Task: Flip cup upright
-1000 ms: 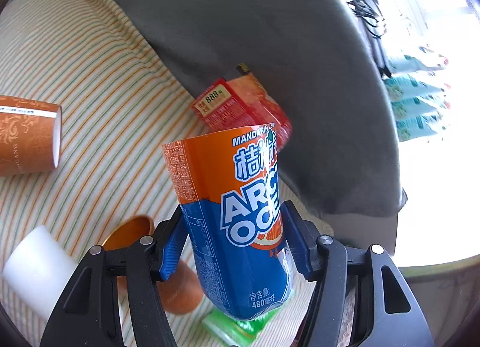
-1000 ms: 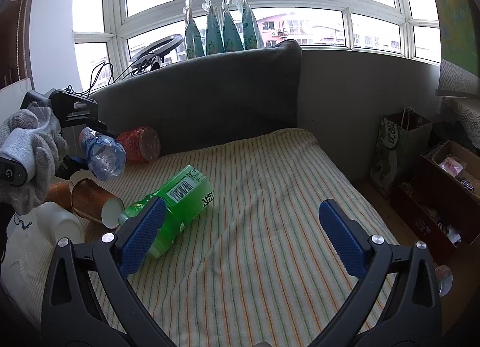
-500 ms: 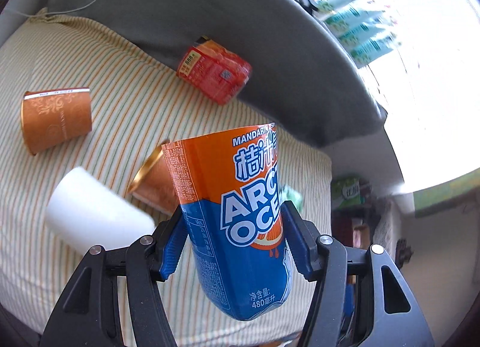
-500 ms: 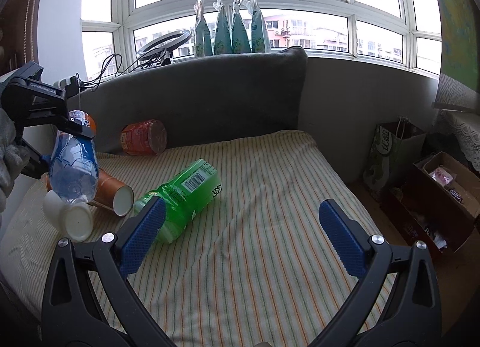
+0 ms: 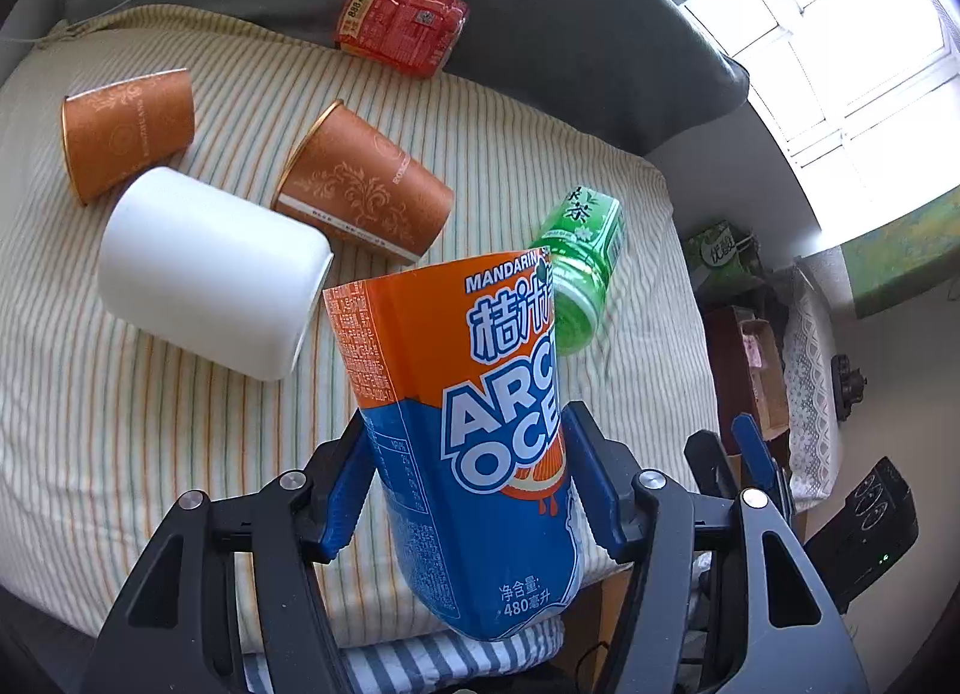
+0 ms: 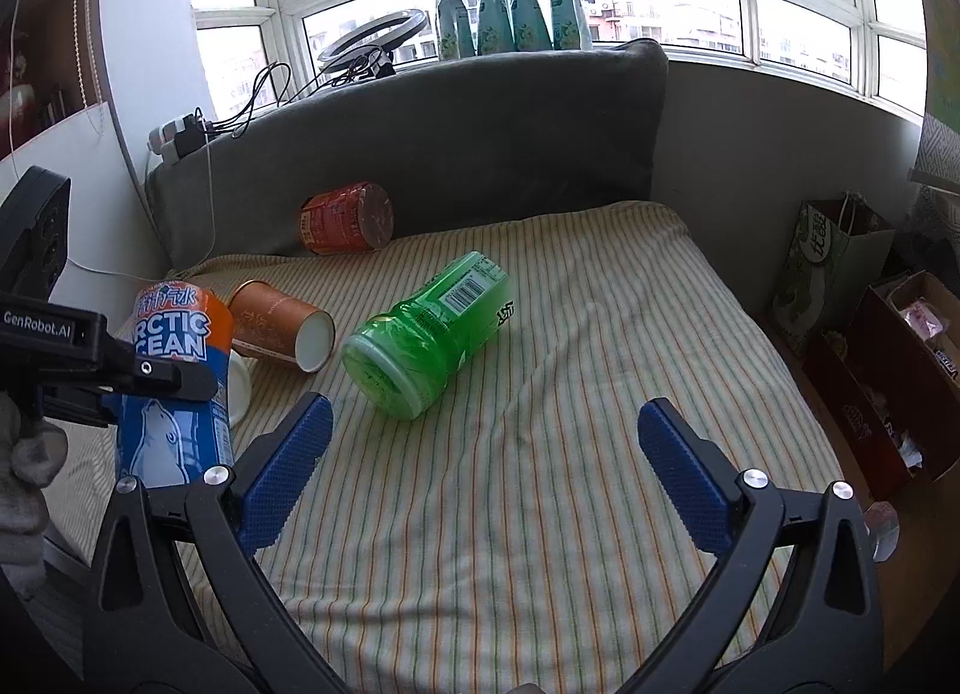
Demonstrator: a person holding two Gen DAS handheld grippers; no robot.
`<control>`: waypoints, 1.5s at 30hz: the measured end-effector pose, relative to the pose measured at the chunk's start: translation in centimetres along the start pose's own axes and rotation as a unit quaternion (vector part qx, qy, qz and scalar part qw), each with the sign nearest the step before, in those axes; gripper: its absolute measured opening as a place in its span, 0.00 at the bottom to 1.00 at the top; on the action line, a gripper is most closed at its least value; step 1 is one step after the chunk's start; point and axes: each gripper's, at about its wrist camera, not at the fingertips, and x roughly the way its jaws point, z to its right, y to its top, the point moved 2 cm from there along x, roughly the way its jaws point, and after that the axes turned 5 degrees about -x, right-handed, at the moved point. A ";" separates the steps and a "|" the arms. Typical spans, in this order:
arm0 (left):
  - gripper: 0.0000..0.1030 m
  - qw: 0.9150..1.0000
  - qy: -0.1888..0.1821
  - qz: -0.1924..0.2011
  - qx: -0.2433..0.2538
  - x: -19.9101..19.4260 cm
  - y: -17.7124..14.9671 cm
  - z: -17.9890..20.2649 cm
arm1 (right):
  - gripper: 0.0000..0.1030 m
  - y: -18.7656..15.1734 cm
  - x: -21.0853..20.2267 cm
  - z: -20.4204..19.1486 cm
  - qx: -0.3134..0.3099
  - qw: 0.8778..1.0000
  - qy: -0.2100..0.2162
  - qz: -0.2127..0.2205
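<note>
While the left gripper [image 5: 462,490] clamps the Arctic Ocean bottle [image 5: 474,454] above the striped cushion [image 5: 150,424], lower it base-first and level before letting go — the right gripper [image 6: 480,454] gapes wide, empty; lying toppled: two orange paper cups [image 5: 129,133] [image 5: 363,190], one white cup [image 5: 210,274], one red tub [image 5: 399,25], one green bottle [image 5: 579,268] — five

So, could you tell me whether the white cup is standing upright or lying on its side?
On its side: the white cup lies on the striped cushion, its round end facing sideways.
</note>
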 end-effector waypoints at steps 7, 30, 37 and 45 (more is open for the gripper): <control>0.59 1.000 0.007 -0.025 0.007 1.1 -1.6 -0.2 | 1.00 -0.2 -0.6 -0.7 -0.008 1.000 -0.005 -0.001; 0.71 0.997 0.018 0.025 0.073 0.4 -1.3 0.8 | 1.00 0.2 -0.5 -2.0 -0.014 1.000 0.008 -0.003; 0.71 0.995 0.014 0.067 0.072 -2.0 -1.5 -0.2 | 1.00 1.6 0.3 -3.3 -0.042 0.997 0.065 -0.020; 0.71 0.988 0.038 0.130 0.075 -5.1 -2.7 -3.0 | 1.00 4.0 2.5 -7.1 -0.117 0.978 0.157 -0.077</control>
